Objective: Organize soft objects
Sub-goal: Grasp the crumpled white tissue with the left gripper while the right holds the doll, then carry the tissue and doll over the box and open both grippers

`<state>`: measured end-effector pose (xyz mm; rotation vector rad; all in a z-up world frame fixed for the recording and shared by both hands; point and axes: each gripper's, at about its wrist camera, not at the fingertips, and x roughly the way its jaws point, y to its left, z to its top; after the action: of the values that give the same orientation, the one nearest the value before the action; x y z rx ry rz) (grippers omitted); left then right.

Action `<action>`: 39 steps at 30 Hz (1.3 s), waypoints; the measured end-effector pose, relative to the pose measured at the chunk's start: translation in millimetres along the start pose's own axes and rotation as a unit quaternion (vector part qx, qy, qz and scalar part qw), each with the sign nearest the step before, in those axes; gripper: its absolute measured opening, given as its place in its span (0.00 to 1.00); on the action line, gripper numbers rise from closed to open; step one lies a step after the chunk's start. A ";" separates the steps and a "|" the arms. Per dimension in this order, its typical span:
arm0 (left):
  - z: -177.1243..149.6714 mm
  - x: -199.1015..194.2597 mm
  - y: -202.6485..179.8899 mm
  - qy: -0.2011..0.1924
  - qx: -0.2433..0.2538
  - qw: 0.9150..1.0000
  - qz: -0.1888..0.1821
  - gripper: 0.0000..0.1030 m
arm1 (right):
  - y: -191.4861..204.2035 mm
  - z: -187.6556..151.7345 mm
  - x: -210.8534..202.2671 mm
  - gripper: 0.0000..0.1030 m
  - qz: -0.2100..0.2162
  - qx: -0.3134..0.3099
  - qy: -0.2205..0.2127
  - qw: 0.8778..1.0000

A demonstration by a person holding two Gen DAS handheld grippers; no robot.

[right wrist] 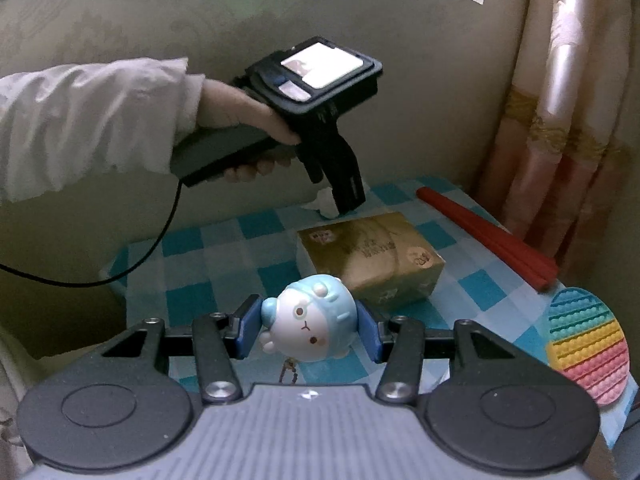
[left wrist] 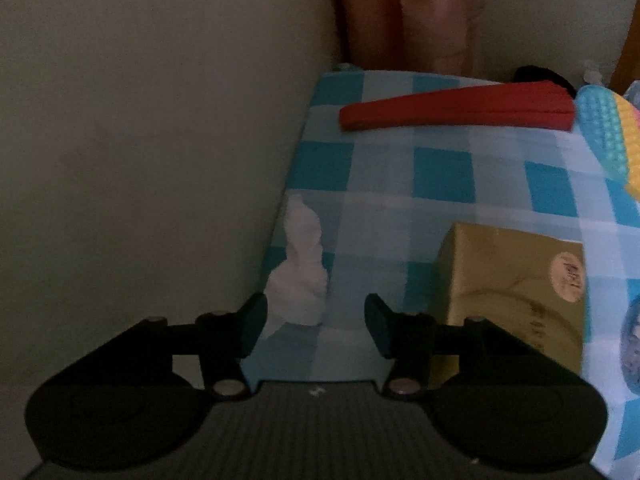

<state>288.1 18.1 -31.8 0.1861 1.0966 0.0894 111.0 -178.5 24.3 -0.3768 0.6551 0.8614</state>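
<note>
Soft things lie scattered over my small counter, which wears a blue-and-white checked cloth and stands against a pale wall, with a pink and gold curtain hanging behind its far corner.

Largest on it is the gold tissue pack, lying flat near the middle. Along the far edge lies a long red folded strip, one end near the curtain, the other just beside the rainbow bubble mat that hangs over the counter's right edge. At the left edge, close to the wall, sits a crumpled white tissue.

My left tool points steeply down over that tissue. Its jaws stand spread, and the tissue lies just ahead of the left pad; I cannot tell whether the pad touches it. From the right wrist view I see my left hand in a pale sleeve gripping the handle, a black cable trailing down from it.

My right tool is pinching the smallest thing, a blue and white plush toy with a little face, held tilted above the near part of the counter, a small chain dangling beneath it.
</note>
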 end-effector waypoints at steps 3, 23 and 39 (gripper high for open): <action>2.1 7.9 -1.7 0.001 0.007 1.000 0.018 0.45 | -1.7 0.3 1.3 0.54 0.004 0.004 -0.002 1.000; 9.6 41.3 -1.1 0.019 0.008 0.999 0.034 0.42 | 0.7 2.4 6.6 0.54 0.010 -0.004 0.006 1.000; 14.9 36.5 -5.3 0.006 0.017 0.999 0.029 0.38 | 3.6 3.6 10.3 0.54 0.008 -0.004 0.009 1.000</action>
<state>317.8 17.3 -58.1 0.2486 1.1046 0.1239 114.4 -168.4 19.9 -0.3859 0.6720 0.8774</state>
